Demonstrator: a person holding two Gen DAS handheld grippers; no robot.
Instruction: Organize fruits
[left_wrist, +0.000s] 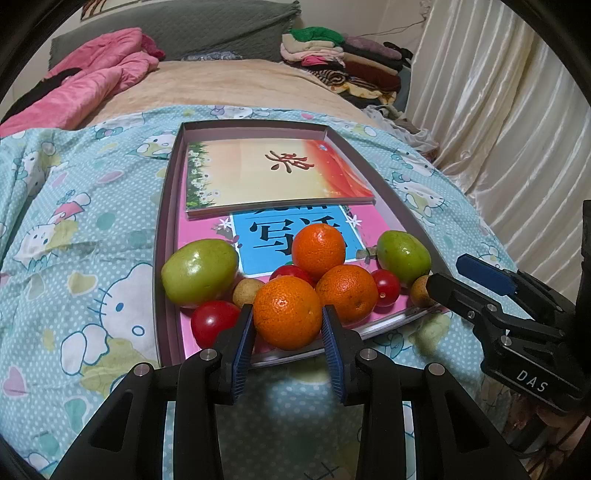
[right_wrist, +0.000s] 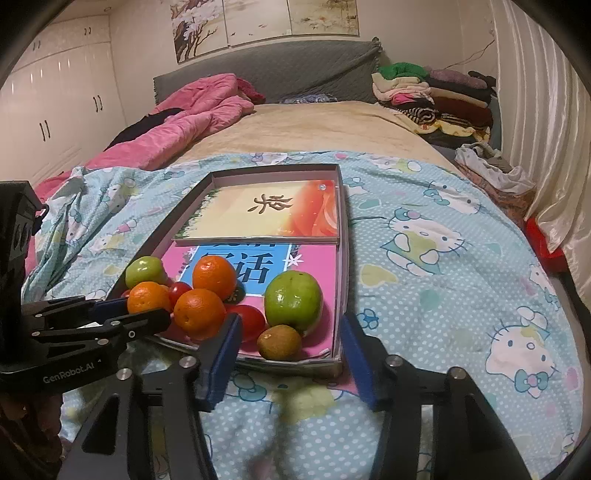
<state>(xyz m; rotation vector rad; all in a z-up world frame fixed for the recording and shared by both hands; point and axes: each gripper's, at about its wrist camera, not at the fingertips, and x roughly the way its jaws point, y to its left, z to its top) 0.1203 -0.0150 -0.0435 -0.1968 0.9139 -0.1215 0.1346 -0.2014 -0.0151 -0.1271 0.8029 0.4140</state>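
L gripper (left_wrist: 287, 325) pads clamp nearest orange (left_wrist: 287, 312) at tray's (left_wrist: 166, 236) near edge, prob. to lift it for sorting. R gripper (right_wrist: 290, 354) jaws wide, nothing between, kiwi (right_wrist: 279, 342) just ahead. Fruit heaped on booklets (left_wrist: 273, 173). Cartoon-cat blanket (left_wrist: 74, 221), bed, curtain (left_wrist: 498, 110).

Left gripper (left_wrist: 287, 325) clamps the nearest orange (left_wrist: 287, 312) among fruits in a shallow tray (left_wrist: 166, 206); right gripper (left_wrist: 448, 275) beside.
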